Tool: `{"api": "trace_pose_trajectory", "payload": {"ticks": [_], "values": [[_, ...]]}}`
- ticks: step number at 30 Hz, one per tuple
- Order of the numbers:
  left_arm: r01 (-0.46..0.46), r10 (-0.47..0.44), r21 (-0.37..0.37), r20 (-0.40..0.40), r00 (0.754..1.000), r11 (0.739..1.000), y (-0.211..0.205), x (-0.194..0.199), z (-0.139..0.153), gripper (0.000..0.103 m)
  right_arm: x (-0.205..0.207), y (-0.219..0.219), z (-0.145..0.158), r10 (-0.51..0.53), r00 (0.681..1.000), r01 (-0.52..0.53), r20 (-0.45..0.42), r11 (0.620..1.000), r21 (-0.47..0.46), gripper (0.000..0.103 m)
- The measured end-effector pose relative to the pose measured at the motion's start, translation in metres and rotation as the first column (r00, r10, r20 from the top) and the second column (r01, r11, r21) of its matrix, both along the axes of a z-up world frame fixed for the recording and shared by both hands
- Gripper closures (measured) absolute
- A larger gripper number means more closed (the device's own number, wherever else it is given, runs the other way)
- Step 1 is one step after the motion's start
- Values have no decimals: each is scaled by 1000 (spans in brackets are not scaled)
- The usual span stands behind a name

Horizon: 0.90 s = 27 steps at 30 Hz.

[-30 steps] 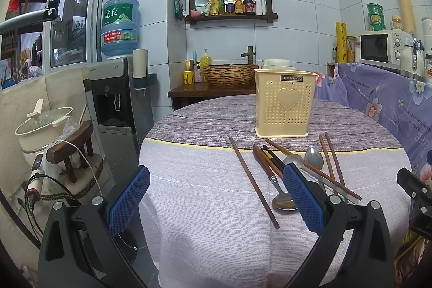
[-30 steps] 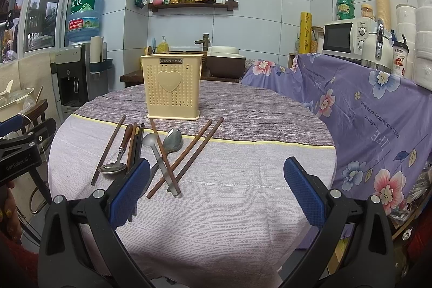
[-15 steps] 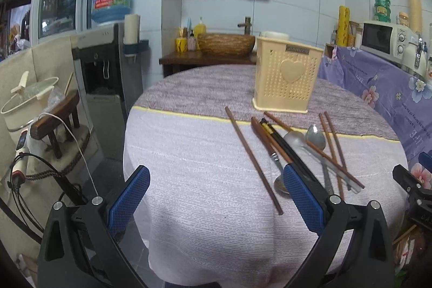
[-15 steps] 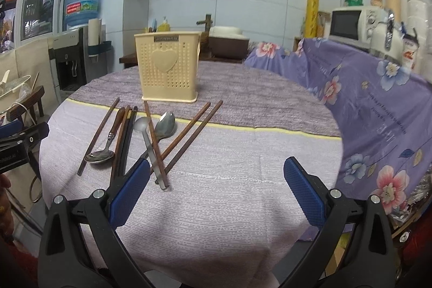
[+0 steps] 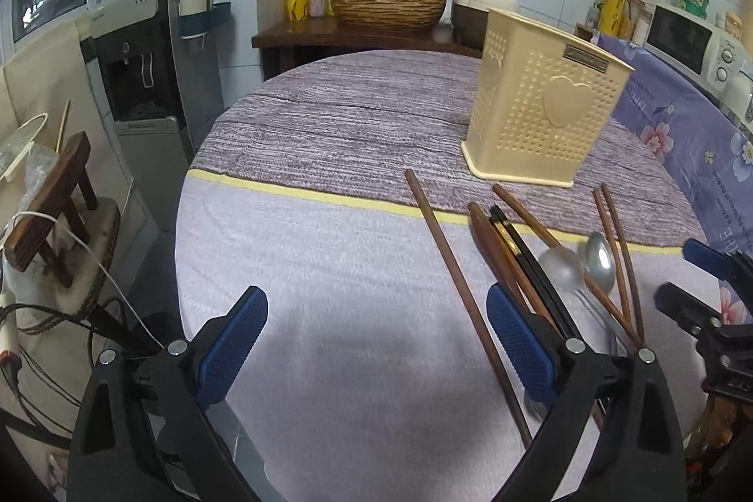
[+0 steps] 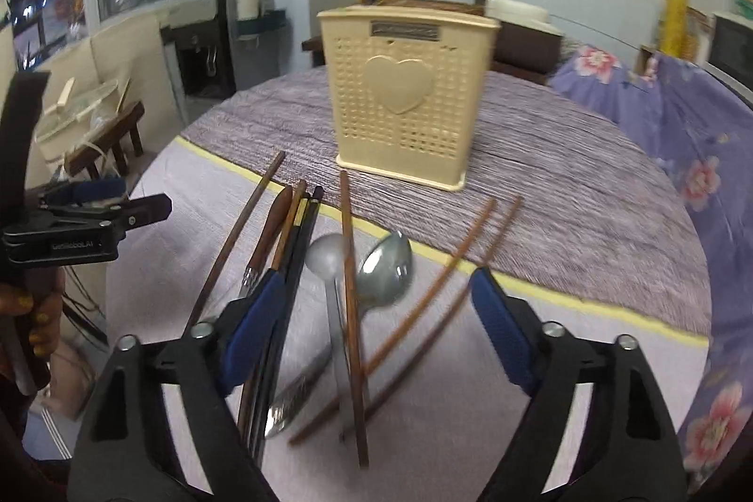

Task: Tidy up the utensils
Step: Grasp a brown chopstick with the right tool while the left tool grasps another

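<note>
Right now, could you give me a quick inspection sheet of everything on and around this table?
Surface: round table under a grey-purple cloth with a yellow stripe.
Job's things: cream utensil holder upright; chopsticks and metal spoons lie loose in front of it.
Clutter: nothing seen.
Grippers: left tool and right tool both open, holding nothing.
Cables: white cord by the stool at the left.
Surroundings: water dispenser, microwave, floral cloth.

We see a round table (image 5: 329,266) bearing a cream holder (image 5: 541,116); chopsticks (image 5: 461,290) and seemingly three spoons (image 6: 386,266) lie before the holder.
</note>
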State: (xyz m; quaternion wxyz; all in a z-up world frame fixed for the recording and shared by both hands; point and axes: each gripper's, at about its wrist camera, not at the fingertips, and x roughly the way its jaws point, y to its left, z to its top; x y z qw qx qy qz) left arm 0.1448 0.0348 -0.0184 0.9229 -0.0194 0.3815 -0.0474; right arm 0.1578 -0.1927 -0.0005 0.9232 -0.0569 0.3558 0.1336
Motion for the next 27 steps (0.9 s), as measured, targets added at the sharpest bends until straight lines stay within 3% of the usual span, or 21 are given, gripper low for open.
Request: {"api": "trace_pose_trajectory", "payload": {"ticks": [6,9,16,27], "values": [[-25,25,-10,-14,1000,1000,4,6,1,11,78,24,-17,77,979,-72,-187,997,35,59],[-18,18,9,-28,999,1000,3,7,-2,11,104,34,-29,92,962,-85,-258,996,39,69],[7,-5,18,-65,998,1000,0,14,-10,17,127,54,-47,88,951,-96,-298,995,-12,80],[42,-48,-41,-157,986,998,-22,52,-17,42,126,58,-49,58,955,-78,-292,995,-58,90]]}}
